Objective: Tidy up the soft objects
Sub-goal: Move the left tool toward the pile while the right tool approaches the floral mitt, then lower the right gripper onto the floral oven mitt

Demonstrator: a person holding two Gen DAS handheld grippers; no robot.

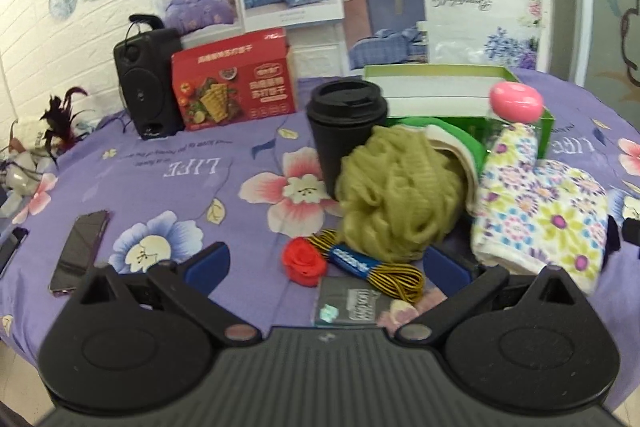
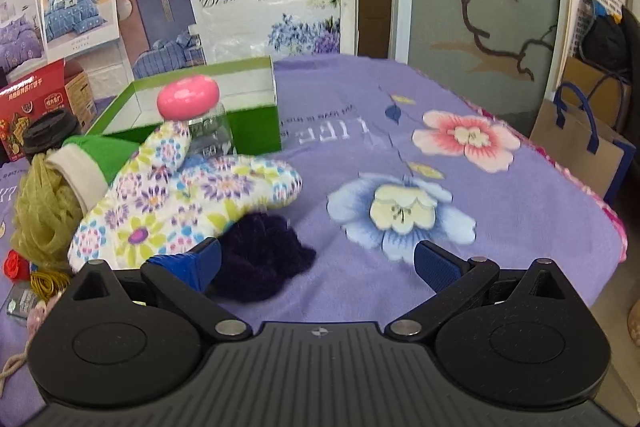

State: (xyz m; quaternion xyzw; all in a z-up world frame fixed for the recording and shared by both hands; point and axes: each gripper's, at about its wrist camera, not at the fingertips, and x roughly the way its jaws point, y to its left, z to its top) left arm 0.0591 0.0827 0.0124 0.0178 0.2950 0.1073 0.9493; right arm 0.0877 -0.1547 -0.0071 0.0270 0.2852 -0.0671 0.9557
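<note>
A counter (image 1: 168,155) covered in a purple floral cloth fills both wrist views. Both grippers are held low and level over its near edge, pointing across it toward a wall of posters.

At 12 o'clock in the left view stands an open green box (image 1: 440,91), with a red box (image 1: 236,83) and a black speaker (image 1: 146,83) toward 11 o'clock. A black lidded cup (image 1: 344,131) stands just in front of the green box.

The soft things crowd together at 1 o'clock from the left gripper (image 1: 326,263). A floral mitt (image 1: 544,211) lies at 2 o'clock, its thumb pointing up toward a pink-lidded jar (image 1: 516,103). An olive mesh pouf (image 1: 400,191) sits straight ahead, touching the cup and a green-and-white cloth (image 1: 452,143) behind it. Smaller items lie between the fingers: yellow-and-black laces (image 1: 384,267), a red fabric rose (image 1: 304,261) and a small dark packet (image 1: 352,303). A phone (image 1: 80,251) lies at 9 o'clock.

The left fingers are spread wide, gripping nothing.

In the right view, the right gripper (image 2: 318,263) also has its fingers spread wide and empty. A dark purple knitted piece (image 2: 264,255) lies just beside its left finger (image 2: 200,263), partly under the mitt (image 2: 180,211) at 10 o'clock. Bare cloth lies ahead at 12 o'clock.
</note>
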